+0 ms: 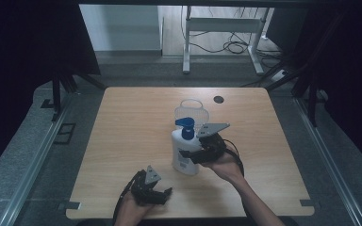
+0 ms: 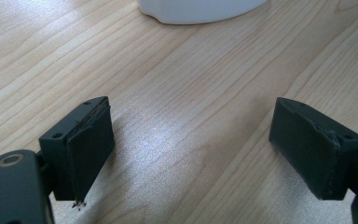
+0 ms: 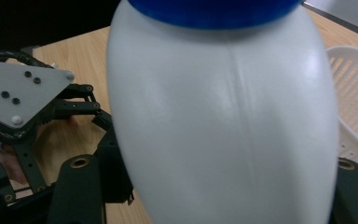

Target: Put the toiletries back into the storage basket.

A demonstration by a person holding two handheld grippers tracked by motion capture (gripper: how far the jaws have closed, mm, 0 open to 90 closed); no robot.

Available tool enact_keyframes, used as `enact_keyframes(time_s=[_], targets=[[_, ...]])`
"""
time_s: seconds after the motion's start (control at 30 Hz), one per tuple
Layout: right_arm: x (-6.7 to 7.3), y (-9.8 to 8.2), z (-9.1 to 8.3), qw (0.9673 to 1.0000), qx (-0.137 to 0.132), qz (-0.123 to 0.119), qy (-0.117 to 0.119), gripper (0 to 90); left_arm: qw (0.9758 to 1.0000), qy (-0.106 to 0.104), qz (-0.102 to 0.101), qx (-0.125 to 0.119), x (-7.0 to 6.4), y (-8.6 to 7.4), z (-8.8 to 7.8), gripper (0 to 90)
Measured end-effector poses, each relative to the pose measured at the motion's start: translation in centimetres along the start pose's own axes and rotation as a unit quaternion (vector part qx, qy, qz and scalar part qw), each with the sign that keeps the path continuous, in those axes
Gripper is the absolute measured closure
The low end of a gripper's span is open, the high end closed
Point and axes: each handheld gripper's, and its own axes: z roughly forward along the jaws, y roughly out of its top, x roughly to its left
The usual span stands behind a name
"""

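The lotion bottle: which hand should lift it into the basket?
Right. Its tongs already clamp the lotion bottle, beside the basket. The left tongs sit open, apart from it.

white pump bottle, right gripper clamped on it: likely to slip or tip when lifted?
The pump bottle has a smooth, rounded white body, so it may slide in the right gripper unless squeezed firmly. Tall with a blue pump head on top, it probably tips easily if pushed high. Its plastic wall likely flexes a little under the jaws.

Bottle [image 1: 185, 150] upright between right claw [image 1: 188, 154] jaws, basket [image 1: 192, 112] just behind it, left claw [image 1: 164, 194] apart, nearer table [image 1: 122, 141] edge.
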Motion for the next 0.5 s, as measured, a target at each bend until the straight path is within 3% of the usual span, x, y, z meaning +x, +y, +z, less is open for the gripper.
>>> enact_keyframes(time_s=[0.17,0.5], targets=[[0.14,0.18,-0.10,1.0000,0.006,-0.005,-0.006,37.0,1.0000,0.000,0.000,0.000,0.00,0.01,0.01,13.2],[-0.34,0.50,-0.57,0.9999,0.010,0.005,0.006,37.3,1.0000,0.000,0.000,0.000,-0.01,0.03,0.04,13.1]])
